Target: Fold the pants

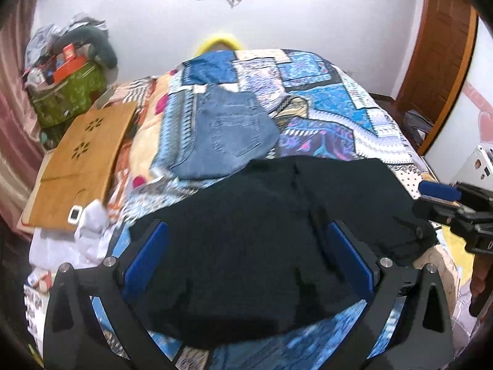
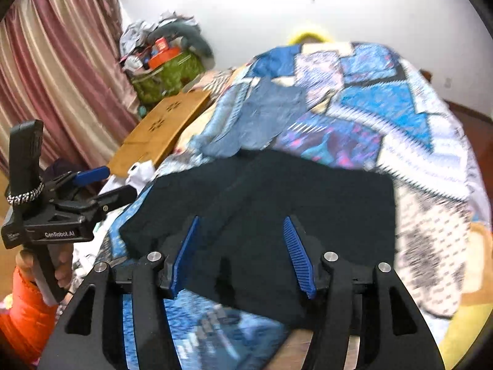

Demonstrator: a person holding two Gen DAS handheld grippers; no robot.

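Note:
Black pants (image 1: pixel 277 215) lie folded on the patterned bedspread, near the front edge of the bed; they also show in the right wrist view (image 2: pixel 292 200). My left gripper (image 1: pixel 246 240) is open and hovers just above their near part, holding nothing. My right gripper (image 2: pixel 242 234) is open over the near edge of the pants, empty. The right gripper shows at the right edge of the left wrist view (image 1: pixel 431 197); the left gripper shows at the left of the right wrist view (image 2: pixel 101 185).
Folded blue jeans (image 1: pixel 228 132) lie on the bed behind the black pants. A wooden lap tray (image 1: pixel 83 157) rests at the bed's left side. A green bag piled with clutter (image 1: pixel 67 95) stands by the pink curtain (image 2: pixel 61 77). A wooden door (image 1: pixel 437 61) is at right.

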